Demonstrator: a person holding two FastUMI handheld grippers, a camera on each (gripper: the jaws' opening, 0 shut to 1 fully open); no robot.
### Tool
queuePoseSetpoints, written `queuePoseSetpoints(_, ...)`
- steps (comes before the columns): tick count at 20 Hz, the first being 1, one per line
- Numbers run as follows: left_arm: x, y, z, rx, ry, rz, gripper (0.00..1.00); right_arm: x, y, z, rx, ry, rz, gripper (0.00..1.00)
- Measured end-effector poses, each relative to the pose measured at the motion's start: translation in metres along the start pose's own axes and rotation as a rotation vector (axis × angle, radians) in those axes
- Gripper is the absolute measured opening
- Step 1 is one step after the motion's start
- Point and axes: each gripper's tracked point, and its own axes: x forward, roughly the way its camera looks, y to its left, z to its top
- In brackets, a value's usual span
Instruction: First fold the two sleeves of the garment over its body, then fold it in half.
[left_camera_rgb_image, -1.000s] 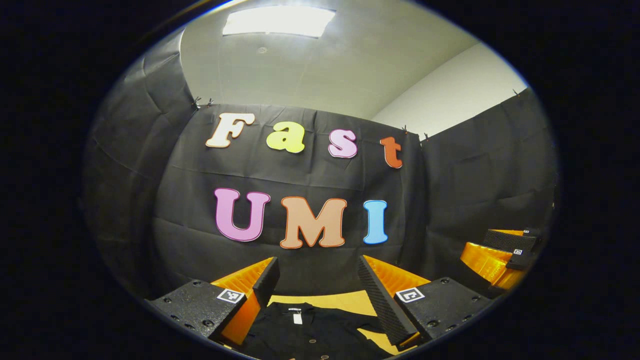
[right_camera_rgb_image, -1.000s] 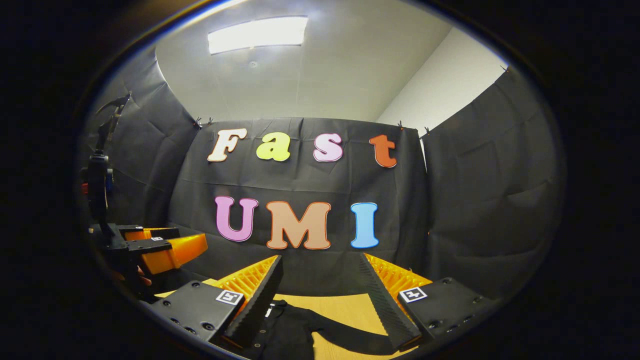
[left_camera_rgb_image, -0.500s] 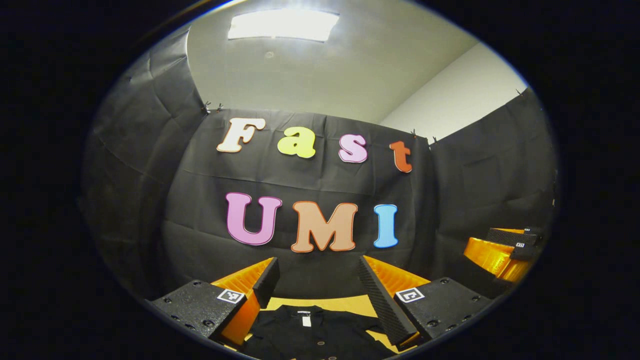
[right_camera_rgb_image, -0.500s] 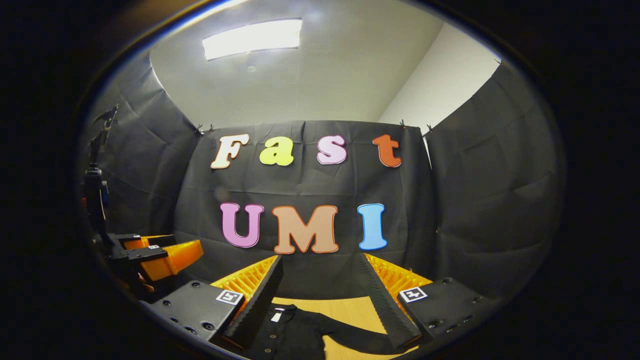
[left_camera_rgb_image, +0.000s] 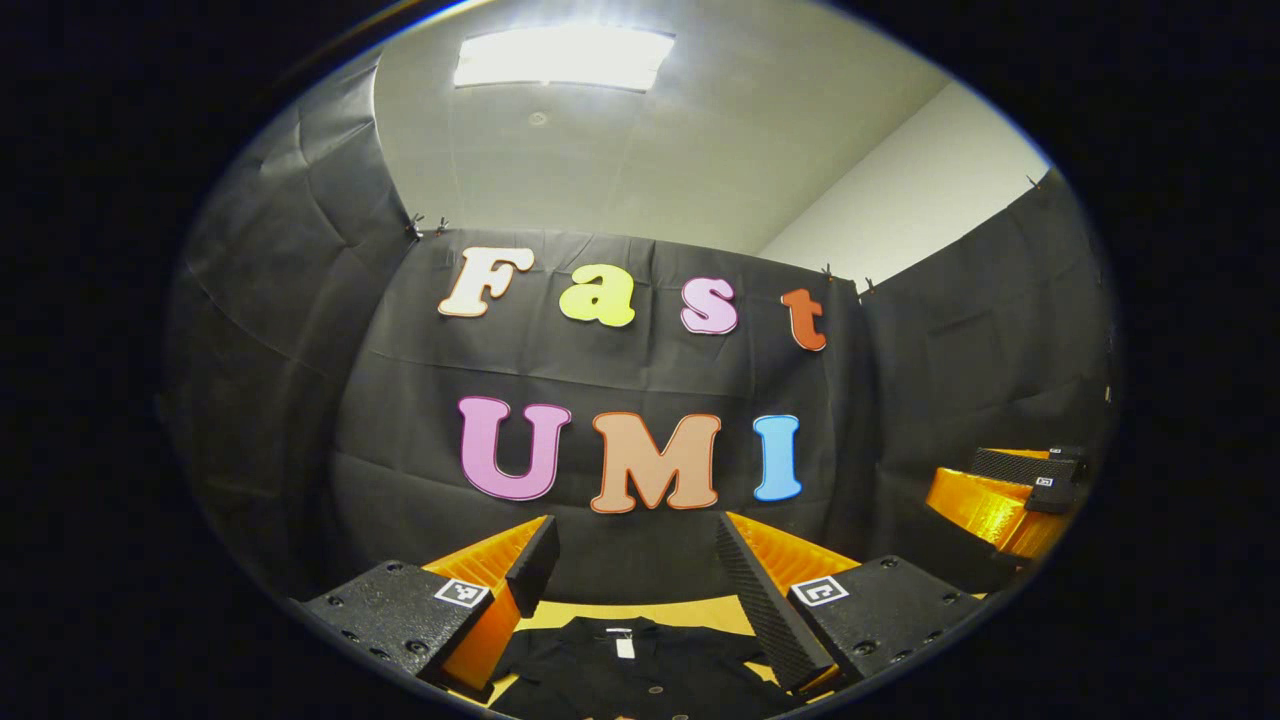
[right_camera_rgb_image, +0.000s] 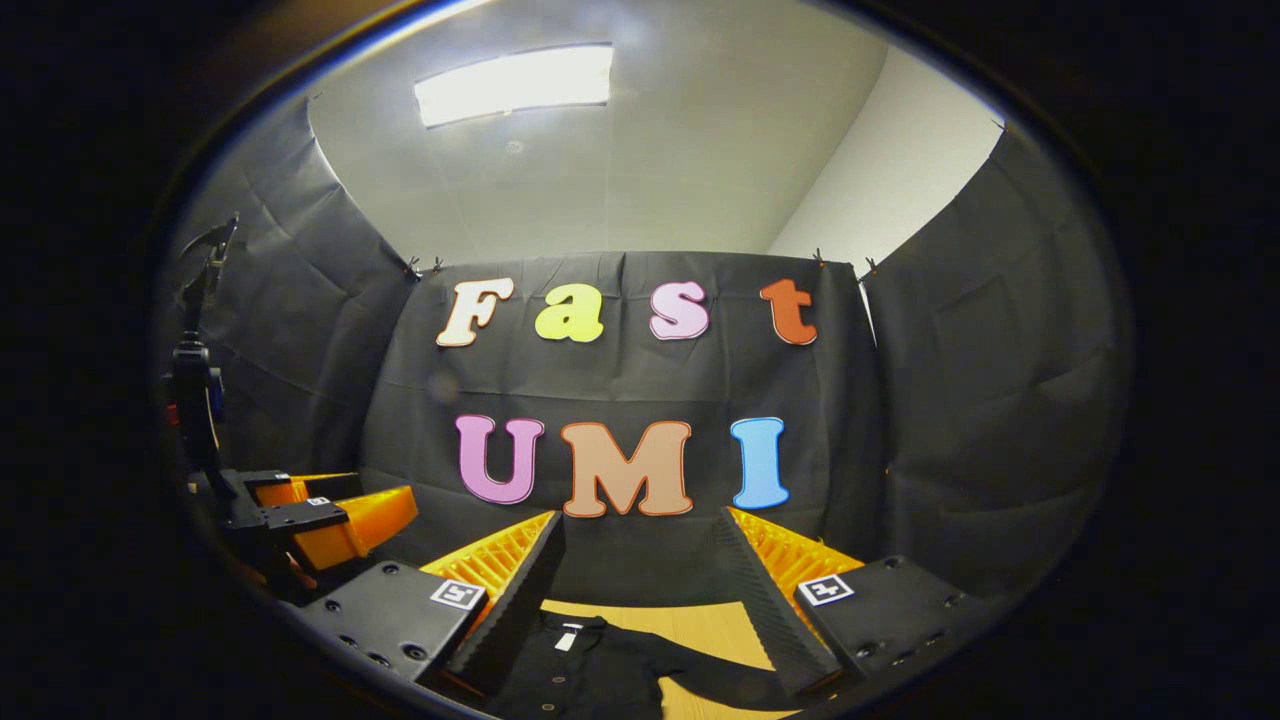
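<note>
a black buttoned shirt (left_camera_rgb_image: 640, 670) lies flat on the counter (left_camera_rgb_image: 690, 608), collar tag up, one sleeve (right_camera_rgb_image: 720, 685) stretched sideways, its lower part cut off. both grippers' fingers (left_camera_rgb_image: 525, 565) (right_camera_rgb_image: 520, 600) hover spread above it, holding nothing.
</note>
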Motion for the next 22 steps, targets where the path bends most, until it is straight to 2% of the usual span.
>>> queuePoseSetpoints(5,0.001,0.001,-0.011,-0.003,0.028,-0.003,0.94,0.004,-0.001,-0.007,0.012,0.02,-0.011,0.96)
queuePoseSetpoints(12,0.004,0.014,-0.019,-0.014,0.051,0.031,0.94,0.009,-0.003,-0.015,0.009,0.033,-0.017,0.97)
queuePoseSetpoints(22,0.005,0.05,-0.022,0.0,0.057,0.075,0.93,0.027,0.026,-0.029,0.027,0.045,0.025,0.98)
